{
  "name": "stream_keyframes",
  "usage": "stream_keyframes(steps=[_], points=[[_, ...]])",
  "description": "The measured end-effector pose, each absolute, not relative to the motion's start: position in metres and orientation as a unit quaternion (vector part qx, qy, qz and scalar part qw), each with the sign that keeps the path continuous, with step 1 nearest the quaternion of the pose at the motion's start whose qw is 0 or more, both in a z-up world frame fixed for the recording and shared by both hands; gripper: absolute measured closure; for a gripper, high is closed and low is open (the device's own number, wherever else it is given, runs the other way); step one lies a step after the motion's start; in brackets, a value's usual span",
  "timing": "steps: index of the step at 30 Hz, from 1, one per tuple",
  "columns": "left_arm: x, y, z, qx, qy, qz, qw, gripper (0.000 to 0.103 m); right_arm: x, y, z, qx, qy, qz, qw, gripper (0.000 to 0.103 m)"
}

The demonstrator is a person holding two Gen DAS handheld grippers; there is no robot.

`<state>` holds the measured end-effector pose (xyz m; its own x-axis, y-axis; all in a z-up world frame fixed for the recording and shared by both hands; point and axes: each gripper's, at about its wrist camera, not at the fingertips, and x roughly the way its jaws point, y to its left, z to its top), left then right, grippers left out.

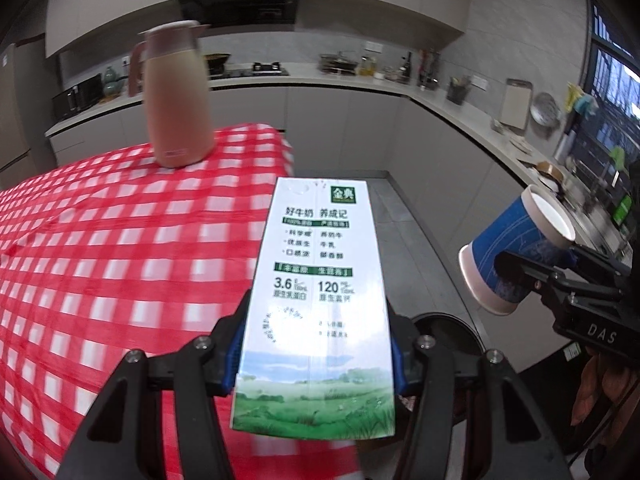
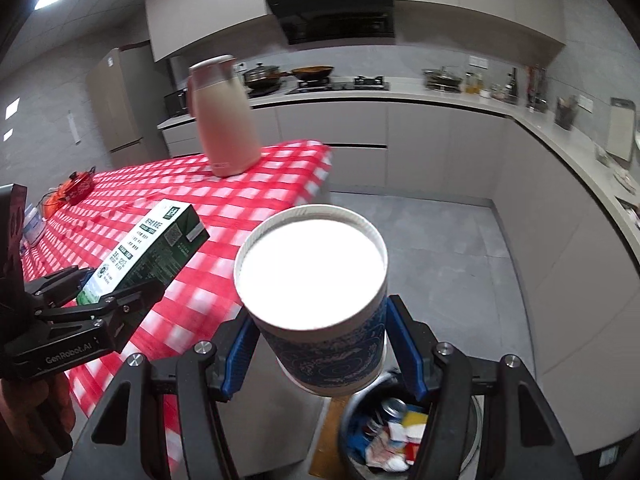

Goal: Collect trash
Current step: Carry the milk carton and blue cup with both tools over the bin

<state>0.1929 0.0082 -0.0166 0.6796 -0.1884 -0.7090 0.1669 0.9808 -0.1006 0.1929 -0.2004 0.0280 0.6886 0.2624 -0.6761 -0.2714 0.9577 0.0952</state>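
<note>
My left gripper [image 1: 316,354] is shut on a white and green milk carton [image 1: 320,300] and holds it above the table's right edge. It also shows in the right wrist view [image 2: 144,252]. My right gripper [image 2: 320,344] is shut on a blue and white paper cup [image 2: 316,288], open end toward the camera, held above a dark trash bin [image 2: 384,432] with cans and wrappers inside. The cup [image 1: 516,248] and right gripper [image 1: 528,276] show at the right of the left wrist view, with the bin's rim [image 1: 444,320] below.
A table with a red checked cloth [image 1: 100,260] holds a pink jug [image 1: 176,96] at its far end. Small red items [image 2: 76,190] lie at its far left. A kitchen counter [image 1: 460,116] runs along the back and right walls. Grey floor [image 2: 440,248] lies between.
</note>
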Motion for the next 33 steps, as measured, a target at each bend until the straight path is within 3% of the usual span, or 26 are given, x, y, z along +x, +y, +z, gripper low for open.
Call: stream_keyframes(steps=[18,33], points=[[0.175,-0.12,-0.063,0.01,0.438,-0.158,0.885,0.046,0.157,-0.329,-0.015,0.008,0.406,0.094,0.909,0.039],[0.165,-0.163,-0.116,0.005,0.491,-0.155,0.857,0.046,0.154,-0.364,-0.073,0.001,0.458,0.097,0.883,0.039]])
